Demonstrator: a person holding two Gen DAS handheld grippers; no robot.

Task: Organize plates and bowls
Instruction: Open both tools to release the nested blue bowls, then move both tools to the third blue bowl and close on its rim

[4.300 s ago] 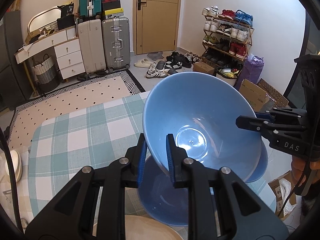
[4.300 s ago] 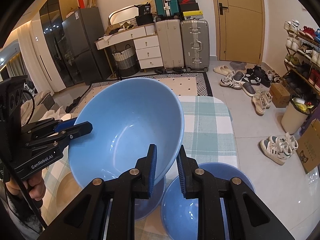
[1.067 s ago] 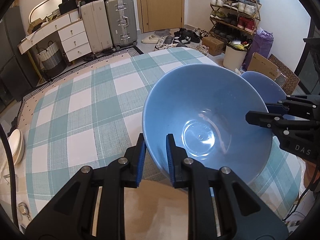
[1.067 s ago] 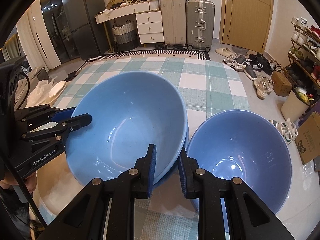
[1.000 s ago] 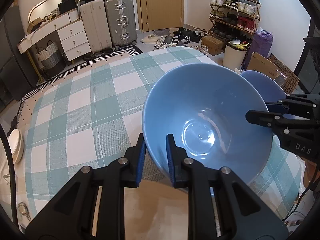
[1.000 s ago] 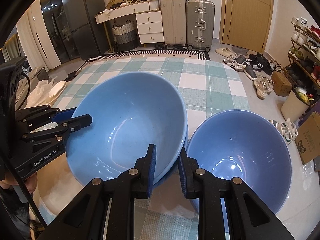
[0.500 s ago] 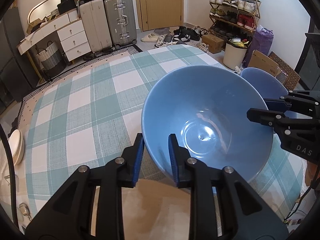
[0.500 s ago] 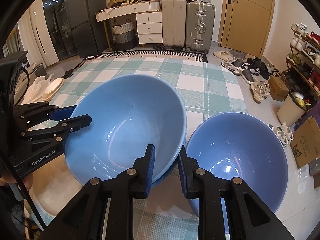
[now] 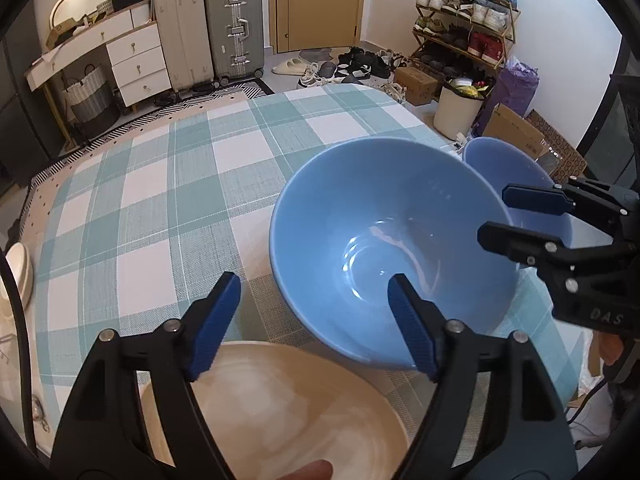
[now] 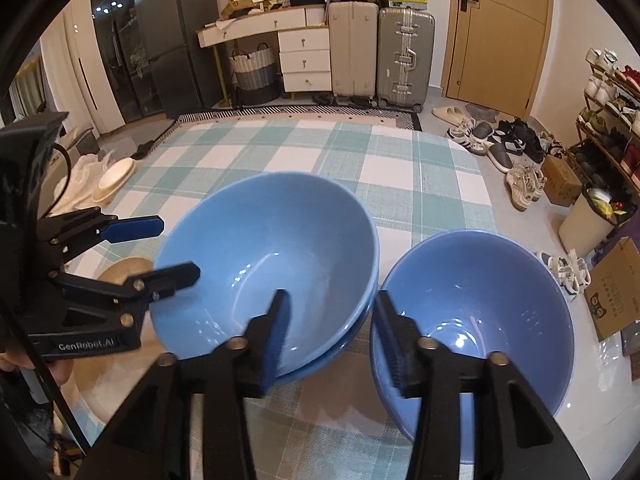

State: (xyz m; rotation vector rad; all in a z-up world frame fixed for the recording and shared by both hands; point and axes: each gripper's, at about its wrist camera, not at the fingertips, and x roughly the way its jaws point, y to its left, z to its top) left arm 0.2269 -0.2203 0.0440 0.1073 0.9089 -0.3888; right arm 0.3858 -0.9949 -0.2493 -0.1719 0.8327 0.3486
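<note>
**Both grippers spread, blue bowl nested on the stack**

Left gripper [image 9: 314, 312] is wide apart, holding nothing. Its blue pads straddle the near-left rim of the big blue bowl [image 9: 384, 236] without touching it: one pad out over the tablecloth, the other over the bowl's inner wall. In the right wrist view the left gripper [image 10: 168, 248] also shows at the left, jaws spread either side of that bowl's left rim, a hand partly visible under it.

Right gripper [image 10: 330, 330] is also apart, nothing clamped. One finger sits inside the blue bowl [image 10: 264, 256] near its right wall, the other just outside, in front of the second blue bowl [image 10: 480, 308]. From the left wrist view the right gripper [image 9: 496, 216] is at the bowl's far right rim, jaws separated.

The big blue bowl sits upright, nested in another blue bowl (only a lower rim edge [image 10: 344, 344] shows under it). The second blue bowl stands just beside it on the right, near the table edge; touching or not, cannot tell.

Beige plate [image 9: 280, 412] lies at the near side, under the left gripper. All on the green-and-white checked tablecloth [image 9: 160, 200]. Suitcases [image 10: 384, 52], shoe rack [image 9: 464, 12] in the background.
</note>
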